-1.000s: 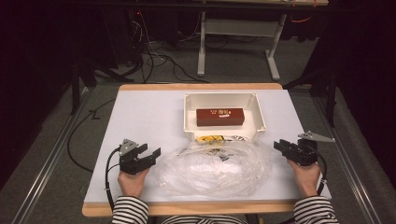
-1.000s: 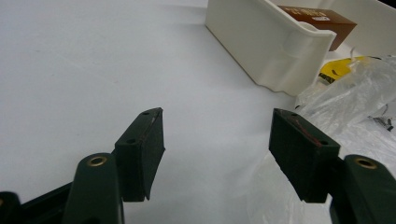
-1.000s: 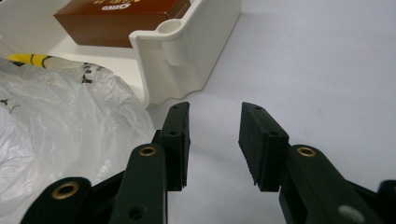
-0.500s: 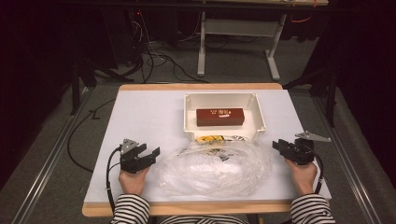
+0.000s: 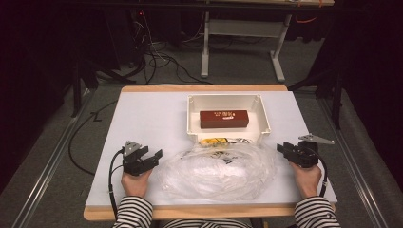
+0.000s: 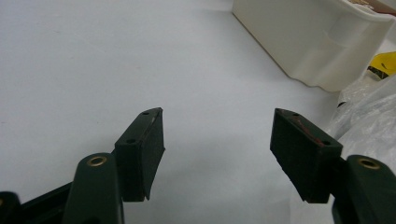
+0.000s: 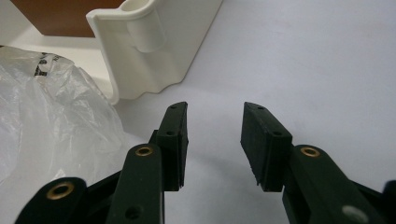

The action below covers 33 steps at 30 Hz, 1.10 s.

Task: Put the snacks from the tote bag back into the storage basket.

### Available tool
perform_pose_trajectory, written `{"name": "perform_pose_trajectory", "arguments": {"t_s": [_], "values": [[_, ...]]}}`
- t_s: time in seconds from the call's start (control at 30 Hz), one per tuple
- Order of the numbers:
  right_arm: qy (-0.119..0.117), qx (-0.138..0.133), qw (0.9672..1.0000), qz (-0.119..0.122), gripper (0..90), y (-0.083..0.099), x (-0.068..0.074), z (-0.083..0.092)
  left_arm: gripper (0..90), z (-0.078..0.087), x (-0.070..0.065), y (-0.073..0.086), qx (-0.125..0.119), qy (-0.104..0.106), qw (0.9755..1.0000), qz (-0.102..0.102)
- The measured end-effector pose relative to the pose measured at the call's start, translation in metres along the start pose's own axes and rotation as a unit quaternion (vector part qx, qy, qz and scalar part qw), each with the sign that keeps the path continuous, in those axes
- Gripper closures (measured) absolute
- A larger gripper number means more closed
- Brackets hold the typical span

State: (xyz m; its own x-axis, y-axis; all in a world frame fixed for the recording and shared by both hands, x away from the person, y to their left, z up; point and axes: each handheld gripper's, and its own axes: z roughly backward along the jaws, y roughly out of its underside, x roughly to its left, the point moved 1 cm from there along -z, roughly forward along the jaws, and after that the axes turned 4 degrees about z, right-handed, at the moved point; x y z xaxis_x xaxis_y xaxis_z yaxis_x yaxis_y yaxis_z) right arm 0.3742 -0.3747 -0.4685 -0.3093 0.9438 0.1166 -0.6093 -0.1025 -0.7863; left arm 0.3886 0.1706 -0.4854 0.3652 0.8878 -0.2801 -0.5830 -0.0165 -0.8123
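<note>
Jaws gape empty either side of the plastic bag [image 5: 221, 168].

Print showing, none of it legible

Pale markings are sitting on the brown box [image 5: 224, 118] in the white bin [image 5: 263, 118]; black lettering is showing through the plastic bag [image 5: 218, 171], unreadable.

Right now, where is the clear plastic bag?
In the high view, the clear plastic bag lies crumpled at the table's near edge, between the left gripper and right gripper, just before the white bin.

Empty tongs [image 7: 214, 142] gape beside plastic bag [image 7: 51, 116], white bin [image 7: 154, 51].
</note>
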Motion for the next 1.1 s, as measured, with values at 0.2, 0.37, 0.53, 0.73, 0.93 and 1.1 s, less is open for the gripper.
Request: {"name": "perform_pose_trajectory", "arguments": {"t_s": [0.2,0.37,0.53,0.73,0.93,1.1], "values": [[0.002,0.003,1.0000,0.005,61.4,0.000,0.001,-0.002,35.3,-0.002,0.000,0.000,0.001,-0.003,1.0000,0.001],[0.003,0.004,1.0000,0.002,60.9,0.001,0.001,-0.005,35.3,-0.004,0.000,0.001,0.004,-0.006,1.0000,0.000],[0.004,0.008,1.0000,0.002,60.6,0.001,0.002,-0.008,35.2,-0.005,-0.001,0.002,0.009,-0.008,0.9999,-0.006],[0.006,0.013,0.9999,-0.005,60.2,0.008,0.001,-0.013,34.8,-0.006,-0.001,0.002,0.010,-0.007,0.9999,-0.006],[0.011,0.011,0.9999,0.000,59.1,0.010,0.001,-0.013,34.7,-0.006,-0.001,0.002,0.009,-0.009,0.9999,-0.009],[0.015,0.009,0.9998,-0.002,57.8,0.011,0.002,-0.013,34.5,-0.006,-0.002,0.003,0.011,-0.009,0.9998,-0.014]]}}
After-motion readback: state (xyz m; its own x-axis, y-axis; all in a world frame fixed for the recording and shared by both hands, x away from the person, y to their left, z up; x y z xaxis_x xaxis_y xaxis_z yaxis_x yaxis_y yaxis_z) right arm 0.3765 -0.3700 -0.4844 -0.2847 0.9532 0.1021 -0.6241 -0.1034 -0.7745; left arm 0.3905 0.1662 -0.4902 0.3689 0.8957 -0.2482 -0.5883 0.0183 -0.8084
